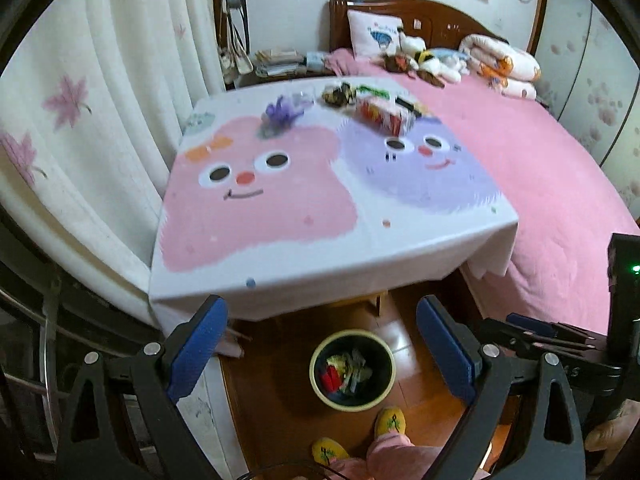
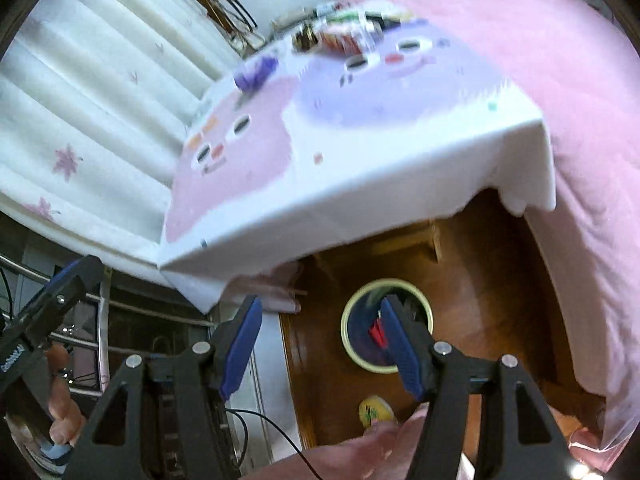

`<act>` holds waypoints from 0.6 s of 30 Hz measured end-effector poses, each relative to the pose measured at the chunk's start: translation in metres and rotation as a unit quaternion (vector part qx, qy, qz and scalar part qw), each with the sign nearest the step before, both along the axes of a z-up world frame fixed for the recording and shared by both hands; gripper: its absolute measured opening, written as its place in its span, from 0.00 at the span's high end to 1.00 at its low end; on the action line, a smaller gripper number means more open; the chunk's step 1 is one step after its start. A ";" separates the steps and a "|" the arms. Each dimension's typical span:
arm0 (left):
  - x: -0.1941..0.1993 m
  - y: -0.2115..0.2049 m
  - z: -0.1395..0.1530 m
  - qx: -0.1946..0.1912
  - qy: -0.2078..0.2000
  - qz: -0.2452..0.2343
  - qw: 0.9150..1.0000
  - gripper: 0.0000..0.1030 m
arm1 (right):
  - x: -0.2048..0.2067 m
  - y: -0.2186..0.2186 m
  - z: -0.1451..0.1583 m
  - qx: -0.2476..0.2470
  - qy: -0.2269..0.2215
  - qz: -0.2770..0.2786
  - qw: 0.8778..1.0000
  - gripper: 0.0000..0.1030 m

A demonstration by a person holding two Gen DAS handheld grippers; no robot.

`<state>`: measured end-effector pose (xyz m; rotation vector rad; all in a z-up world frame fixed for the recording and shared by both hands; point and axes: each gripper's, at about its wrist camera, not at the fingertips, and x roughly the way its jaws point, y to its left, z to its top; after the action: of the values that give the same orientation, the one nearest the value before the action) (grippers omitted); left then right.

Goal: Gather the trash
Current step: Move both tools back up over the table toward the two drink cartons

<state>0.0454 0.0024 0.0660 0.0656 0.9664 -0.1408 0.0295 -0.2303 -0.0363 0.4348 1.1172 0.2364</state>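
Trash lies along the far edge of the cartoon-print tablecloth (image 1: 280,240): a purple wrapper (image 1: 280,114), a crumpled dark and gold wrapper (image 1: 338,94) and a red and white box (image 1: 384,116). They show blurred in the right wrist view, the purple wrapper (image 2: 256,70) left of the box (image 2: 344,38). A round bin (image 1: 314,368) (image 2: 345,328) with several scraps inside stands on the floor below the near table edge. My left gripper (image 1: 322,304) hangs open and empty above the bin. My right gripper (image 2: 320,304) is open and empty too, beside it.
A pink bed (image 1: 540,168) runs along the table's right side, with pillows and soft toys at its head. White curtains (image 1: 80,120) hang on the left. A person's yellow slippers (image 1: 390,422) stand on the wooden floor (image 1: 280,380) near the bin.
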 end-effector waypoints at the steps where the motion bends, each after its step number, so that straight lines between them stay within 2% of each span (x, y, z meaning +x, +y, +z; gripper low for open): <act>1: 0.002 0.001 0.003 -0.002 -0.001 0.002 1.000 0.08 | 0.001 -0.001 0.007 -0.003 -0.009 -0.002 1.000 0.40; 6: 0.022 0.005 0.018 -0.034 0.001 0.008 0.999 0.08 | 0.016 -0.005 0.040 -0.025 -0.051 -0.006 0.998 0.40; 10: 0.040 -0.003 0.024 -0.039 0.001 0.002 0.999 0.08 | 0.038 -0.012 0.060 -0.038 -0.075 -0.006 0.996 0.40; 13: 0.064 -0.011 0.025 -0.053 0.004 0.002 0.999 0.08 | 0.063 -0.022 0.068 -0.043 -0.087 -0.005 0.995 0.40; 18: 0.125 -0.036 0.021 -0.062 0.002 0.018 0.998 0.08 | 0.126 -0.046 0.070 -0.052 -0.102 0.003 0.993 0.40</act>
<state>0.1707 -0.0340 0.0874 -0.0659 0.9608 -0.1667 0.1552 -0.2759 0.0340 0.3081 0.9249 0.2216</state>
